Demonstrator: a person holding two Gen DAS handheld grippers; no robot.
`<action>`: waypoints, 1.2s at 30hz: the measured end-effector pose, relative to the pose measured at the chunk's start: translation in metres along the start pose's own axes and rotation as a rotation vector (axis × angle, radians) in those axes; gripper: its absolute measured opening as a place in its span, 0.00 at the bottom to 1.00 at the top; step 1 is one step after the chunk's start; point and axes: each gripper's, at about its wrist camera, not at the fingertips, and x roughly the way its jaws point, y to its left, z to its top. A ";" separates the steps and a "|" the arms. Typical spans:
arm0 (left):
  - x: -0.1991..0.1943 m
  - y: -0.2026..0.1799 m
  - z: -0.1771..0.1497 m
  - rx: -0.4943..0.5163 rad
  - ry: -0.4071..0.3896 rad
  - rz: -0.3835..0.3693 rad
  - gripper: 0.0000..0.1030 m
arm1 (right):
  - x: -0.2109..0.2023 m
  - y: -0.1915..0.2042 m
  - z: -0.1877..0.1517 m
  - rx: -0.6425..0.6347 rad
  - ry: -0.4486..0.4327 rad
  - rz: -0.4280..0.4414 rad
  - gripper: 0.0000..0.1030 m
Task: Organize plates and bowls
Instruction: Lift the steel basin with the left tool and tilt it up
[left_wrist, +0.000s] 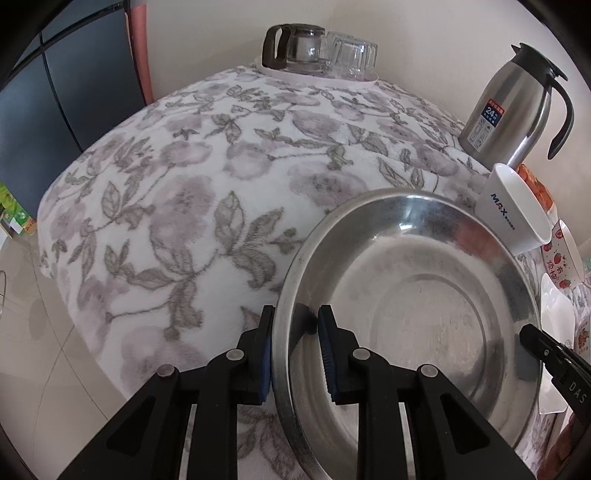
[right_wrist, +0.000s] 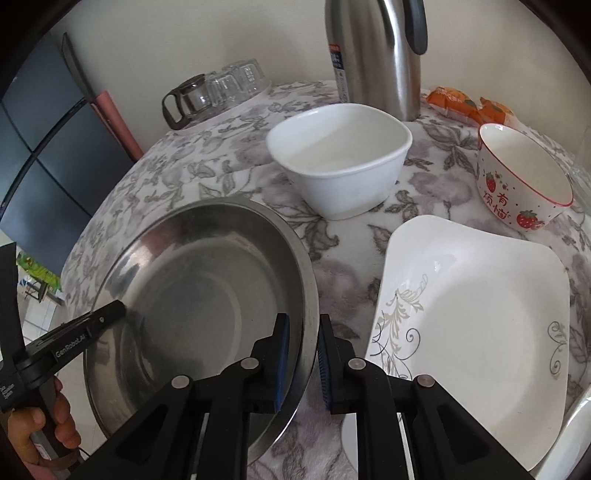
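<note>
1. The steel basin (left_wrist: 406, 314) sits on the cloth-covered surface (left_wrist: 184, 177), tilted a little, with a claw clamped on each side of its rim. The left claw (left_wrist: 295, 354) has one pad outside the wall and one inside; the right claw (right_wrist: 303, 362) pinches the opposite edge the same way.
2. Both grips look firm, so the step in hand seems to be a two-handed lift. It goes best if both hands rise together and keep the rim level, since thin steel can slip out of rubber pads when twisted.
3. To the basin's right lies the square white plate (right_wrist: 480, 314), close to its wall; a sideways swing could knock it.
4. Beyond stand the white square bowl (right_wrist: 340, 158) and the strawberry bowl (right_wrist: 524, 181), apart from each other.
5. The steel thermos (left_wrist: 513, 99) stands at the far edge, near an orange snack packet (right_wrist: 469, 105).
6. A tray with a glass pot (left_wrist: 291, 46) and upturned glasses (left_wrist: 351, 51) sits well apart, out of the way.
</note>
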 end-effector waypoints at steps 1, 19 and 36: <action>-0.003 0.000 0.000 0.003 -0.008 0.006 0.23 | -0.003 0.000 0.000 -0.002 -0.003 0.012 0.15; -0.088 -0.021 -0.005 0.033 -0.151 0.071 0.23 | -0.083 -0.006 0.002 -0.013 -0.131 0.117 0.15; -0.168 -0.130 0.018 0.143 -0.239 -0.066 0.23 | -0.209 -0.090 0.007 0.122 -0.385 0.064 0.15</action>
